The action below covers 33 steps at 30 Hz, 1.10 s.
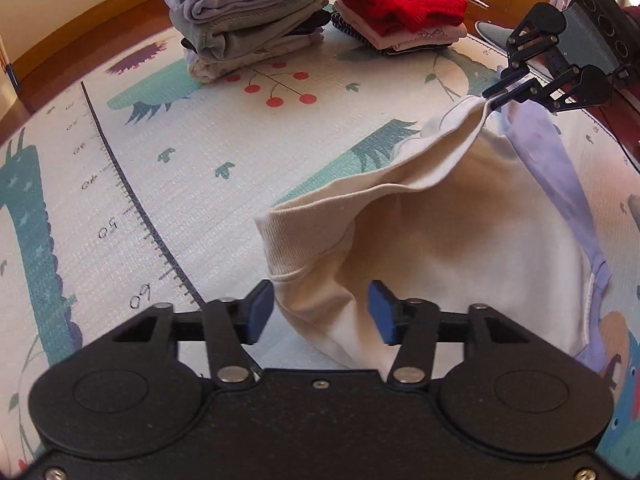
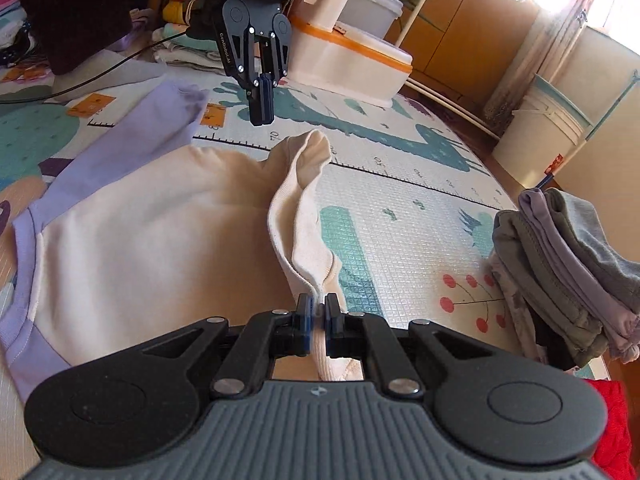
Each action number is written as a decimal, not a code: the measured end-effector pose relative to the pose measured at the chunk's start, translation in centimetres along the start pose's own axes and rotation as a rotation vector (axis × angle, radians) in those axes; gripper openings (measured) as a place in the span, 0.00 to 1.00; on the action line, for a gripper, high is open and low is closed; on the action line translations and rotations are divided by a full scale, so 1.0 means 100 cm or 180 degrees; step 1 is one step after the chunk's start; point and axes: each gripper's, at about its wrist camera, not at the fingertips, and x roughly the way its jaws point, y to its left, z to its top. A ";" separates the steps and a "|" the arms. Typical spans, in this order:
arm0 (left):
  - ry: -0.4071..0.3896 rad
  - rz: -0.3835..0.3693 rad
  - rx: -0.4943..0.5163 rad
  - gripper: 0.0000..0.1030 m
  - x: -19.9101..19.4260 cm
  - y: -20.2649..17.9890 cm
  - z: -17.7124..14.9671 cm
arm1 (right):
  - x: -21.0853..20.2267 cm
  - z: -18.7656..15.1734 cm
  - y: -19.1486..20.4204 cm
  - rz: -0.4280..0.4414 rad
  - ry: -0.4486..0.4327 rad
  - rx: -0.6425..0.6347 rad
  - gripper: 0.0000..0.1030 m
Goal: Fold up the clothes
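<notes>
1. Cream sweatshirt (image 1: 460,240) lies on the mat (image 1: 200,160) near the folded stack (image 1: 248,20); left gripper (image 1: 320,314) spread, hem between its pads unpinched.
2. Right gripper (image 2: 317,316) pinches the hem; re-grip left, keeping the edge taut.

Left tool (image 1: 322,312): matte black linkage arms, silver rivets, blue rubber pads. Right tool (image 2: 316,314): the same, on a ribbed grey body with round black caps
</notes>
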 end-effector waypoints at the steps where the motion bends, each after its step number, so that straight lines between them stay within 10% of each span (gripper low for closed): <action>1: -0.0018 0.0040 -0.0053 0.63 0.006 0.007 0.004 | 0.001 0.001 -0.004 -0.0037 -0.0013 -0.0015 0.08; 5: 0.0043 0.0180 -0.0614 0.63 0.037 0.043 0.012 | 0.020 -0.003 -0.029 -0.0285 0.0042 0.0161 0.08; 9: 0.0020 0.0147 -0.0915 0.62 0.043 0.055 0.015 | 0.091 -0.043 -0.105 -0.0519 0.0773 0.1709 0.17; 14: -0.0002 -0.0032 -0.1416 0.62 0.049 0.070 0.010 | 0.083 -0.058 -0.138 -0.0532 0.0487 0.2316 0.40; 17: 0.0109 -0.0068 -0.1744 0.43 0.064 0.075 0.006 | 0.091 -0.065 -0.136 -0.0436 0.0552 0.2372 0.40; 19: 0.0121 -0.0074 -0.1674 0.03 0.071 0.067 0.007 | 0.098 -0.063 -0.132 -0.0426 0.0552 0.2383 0.36; 23: 0.0042 0.0163 -0.1152 0.03 0.066 0.051 0.017 | 0.107 -0.069 -0.138 -0.0327 0.0582 0.2683 0.16; 33: -0.0066 0.0406 -0.1341 0.06 0.067 0.055 -0.008 | 0.102 -0.115 -0.163 0.0093 0.0384 0.3632 0.14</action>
